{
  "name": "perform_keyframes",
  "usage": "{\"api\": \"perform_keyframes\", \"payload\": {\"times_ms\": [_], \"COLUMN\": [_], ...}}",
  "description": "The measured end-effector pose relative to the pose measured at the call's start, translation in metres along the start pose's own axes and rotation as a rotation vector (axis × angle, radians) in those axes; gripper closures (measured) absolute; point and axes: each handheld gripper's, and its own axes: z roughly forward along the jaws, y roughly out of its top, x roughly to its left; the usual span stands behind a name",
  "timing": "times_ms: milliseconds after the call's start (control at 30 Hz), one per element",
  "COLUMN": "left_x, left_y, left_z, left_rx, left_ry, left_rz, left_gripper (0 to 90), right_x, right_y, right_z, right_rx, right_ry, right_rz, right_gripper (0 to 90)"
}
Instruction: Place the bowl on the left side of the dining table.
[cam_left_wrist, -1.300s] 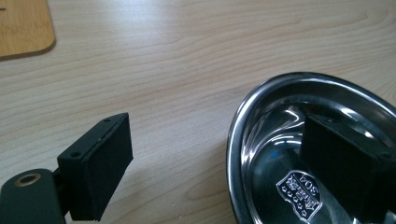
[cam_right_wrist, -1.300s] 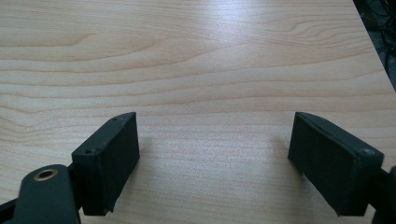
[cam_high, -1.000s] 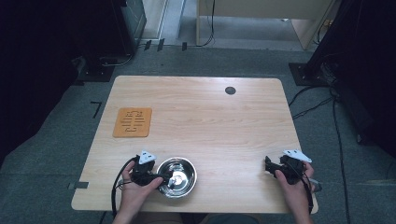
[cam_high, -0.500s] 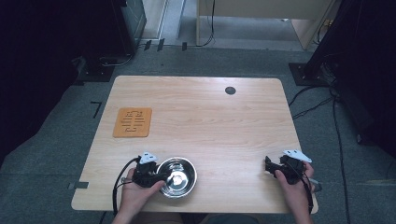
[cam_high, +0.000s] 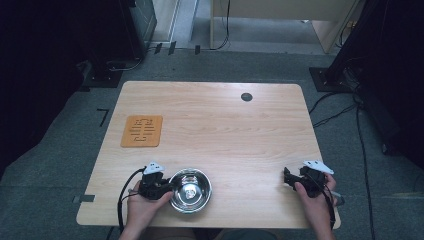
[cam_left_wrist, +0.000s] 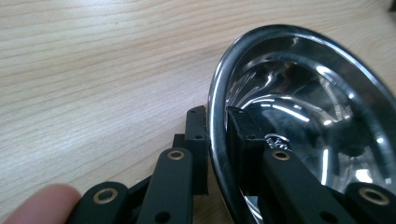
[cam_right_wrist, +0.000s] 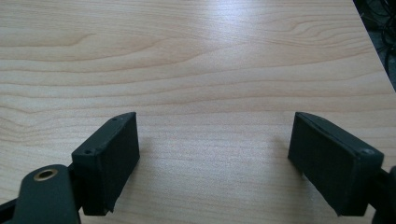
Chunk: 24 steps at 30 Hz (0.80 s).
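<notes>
We've got the left gripper (cam_high: 167, 185) clamped on the rim of the steel bowl (cam_high: 190, 190) — 1 jaw inside, 1 outside — near the table's (cam_high: 225, 130) front edge. The right gripper (cam_high: 289, 176) sits wide open, holding nothing, well apart.

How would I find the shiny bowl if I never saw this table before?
Start at the wooden table and go to its near edge, left of the middle. The steel bowl sits there, its rim pinched by the left tongs. It is round and mirror-bright, unlike the flat orange trivet farther back.
</notes>
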Motion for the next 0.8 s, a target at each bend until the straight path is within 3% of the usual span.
{"api": "perform_keyframes", "payload": {"times_ms": [167, 267, 633, 800], "left_x": [0.002, 0.007, 0.010, 0.014], "left_y": [0.001, 0.001, 0.000, 0.002], "left_z": [-0.002, -0.003, -0.004, -0.007], "left_rx": [-0.012, -0.029, -0.033, -0.034], "left_ry": [-0.053, -0.121, -0.131, -0.167], "left_rz": [-0.013, -0.054, -0.055, -0.074], "left_gripper": [82.4, 84.3, 84.6, 84.6], "right_x": [0.000, 0.000, 0.000, 0.000], "right_y": [0.000, 0.000, 0.000, 0.000], "right_z": [0.000, 0.000, 0.000, 0.000], "right_rx": [0.000, 0.000, 0.000, 0.000], "right_ry": [0.000, 0.000, 0.000, 0.000], "right_rz": [0.001, 0.000, 0.000, 0.000], "right_gripper": [15.9, 15.9, 15.9, 15.9]}}
